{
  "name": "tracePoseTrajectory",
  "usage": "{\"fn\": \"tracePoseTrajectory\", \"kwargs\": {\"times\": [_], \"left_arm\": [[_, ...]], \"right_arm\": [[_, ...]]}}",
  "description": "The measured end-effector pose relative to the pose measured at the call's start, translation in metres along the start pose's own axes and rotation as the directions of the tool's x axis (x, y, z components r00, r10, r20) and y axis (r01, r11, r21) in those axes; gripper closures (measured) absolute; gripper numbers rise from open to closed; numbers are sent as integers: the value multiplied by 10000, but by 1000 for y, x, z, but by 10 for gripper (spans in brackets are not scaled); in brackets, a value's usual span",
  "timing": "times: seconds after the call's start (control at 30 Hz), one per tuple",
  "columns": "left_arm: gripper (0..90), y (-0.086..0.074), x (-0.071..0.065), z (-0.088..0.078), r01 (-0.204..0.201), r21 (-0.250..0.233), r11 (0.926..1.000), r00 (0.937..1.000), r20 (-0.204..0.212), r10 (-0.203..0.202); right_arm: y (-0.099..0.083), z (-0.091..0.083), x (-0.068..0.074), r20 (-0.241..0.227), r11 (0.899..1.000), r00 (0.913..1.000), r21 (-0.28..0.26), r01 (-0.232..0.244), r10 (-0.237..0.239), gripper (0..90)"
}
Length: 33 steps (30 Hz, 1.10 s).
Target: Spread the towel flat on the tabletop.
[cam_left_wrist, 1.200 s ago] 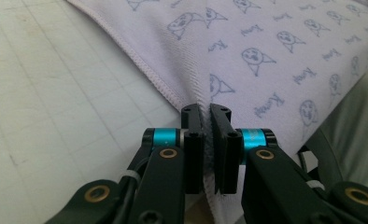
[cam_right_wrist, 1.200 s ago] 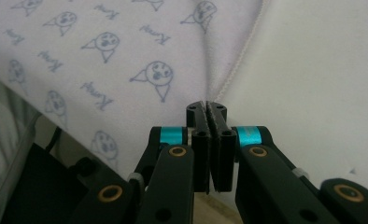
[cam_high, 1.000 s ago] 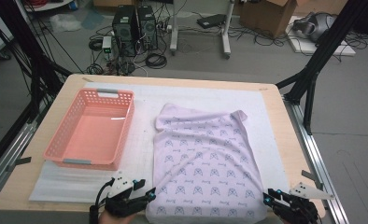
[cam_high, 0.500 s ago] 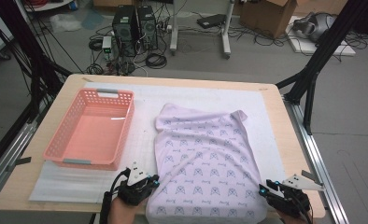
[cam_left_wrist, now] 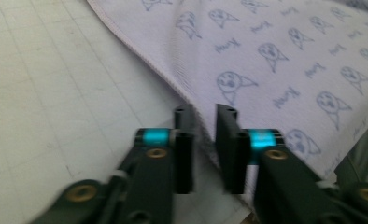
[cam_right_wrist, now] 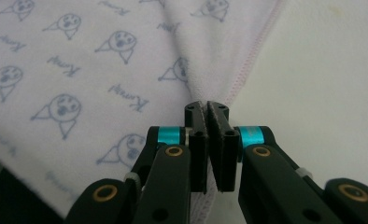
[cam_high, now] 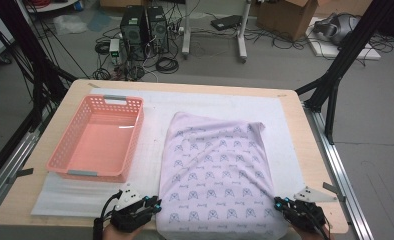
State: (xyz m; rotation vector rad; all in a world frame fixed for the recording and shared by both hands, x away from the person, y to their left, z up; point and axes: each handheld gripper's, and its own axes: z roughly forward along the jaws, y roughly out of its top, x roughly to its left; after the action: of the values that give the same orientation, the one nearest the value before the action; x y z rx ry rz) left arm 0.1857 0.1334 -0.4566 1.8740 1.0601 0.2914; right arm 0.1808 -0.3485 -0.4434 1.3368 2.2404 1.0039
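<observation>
I am looking down on a wooden table [cam_high: 310,145] covered by a white mat [cam_high: 155,115]. A lilac cloth [cam_high: 217,175] printed with small cartoon faces is lying spread on the mat, its far right corner turned over, its near edge at the table's front. A pink plastic basket [cam_high: 97,140] is sitting empty to the cloth's left, apart from it. The right gripper [cam_right_wrist: 209,109] is pinching the cloth's near right hem, jaws closed tight on the fabric. The left gripper [cam_left_wrist: 205,114] is straddling the near left hem with a narrow gap; its jaws have just been opening and are not clamping yet. I judge the work is barely starting: one corner is being held, the other needs gripping, and any folding or moving into the basket remains.
</observation>
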Motion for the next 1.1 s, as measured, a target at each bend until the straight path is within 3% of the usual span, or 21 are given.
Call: {"fn": "tracePoseTrajectory", "kwargs": {"times": [0.1, 0.27, 0.4, 0.47, 0.53, 0.6, 0.73, 0.87, 0.97, 1.1], "left_arm": [[555, 2, 1, 1, 197, -260, 9995, 9998, 23, -196], [507, 8, -2, 12, 265, -254, 9993, 9991, 341, -256], [492, 10, -14, 26, -129, -128, 9998, 9986, 508, 135], [536, 11, -19, 28, -663, -37, 9978, 9978, -21, 663], [717, 8, -20, 28, -1054, -115, 9944, 9928, -578, 1046], [843, 7, -18, 27, -886, -154, 9959, 9952, -421, 879], [867, 6, -17, 22, -840, -82, 9964, 9959, -340, 837], [871, -1, -14, 6, -752, 78, 9971, 9969, -227, 754], [871, -6, -11, -5, -663, 57, 9978, 9976, -191, 664], [816, -9, -8, -4, -515, -63, 9987, 9987, 29, 516]], "right_arm": [[-12, -15, 0, 42, 9998, 10000, 176, -5, 4, 867], [-22, -26, 4, -127, 9996, 9999, 266, -70, 73, 850], [-19, -26, 6, -137, 9997, 9998, -198, -139, 137, 713], [-17, -27, 5, -70, 9988, 9998, -439, -203, 200, 695], [-16, -28, 4, 18, 9978, 9996, -602, -289, 291, 686], [-15, -27, 2, 102, 9967, 9992, -716, -387, 395, 679], [-11, -24, -3, 194, 9938, 9978, -928, -605, 626, 677], [-7, -21, -3, 229, 9920, 9972, -1063, -686, 714, 680], [-3, -15, -3, 217, 9918, 9964, -1005, -792, 818, 650], [1, 0, -1, 238, 9947, 9964, -659, -791, 808, 589]]}}
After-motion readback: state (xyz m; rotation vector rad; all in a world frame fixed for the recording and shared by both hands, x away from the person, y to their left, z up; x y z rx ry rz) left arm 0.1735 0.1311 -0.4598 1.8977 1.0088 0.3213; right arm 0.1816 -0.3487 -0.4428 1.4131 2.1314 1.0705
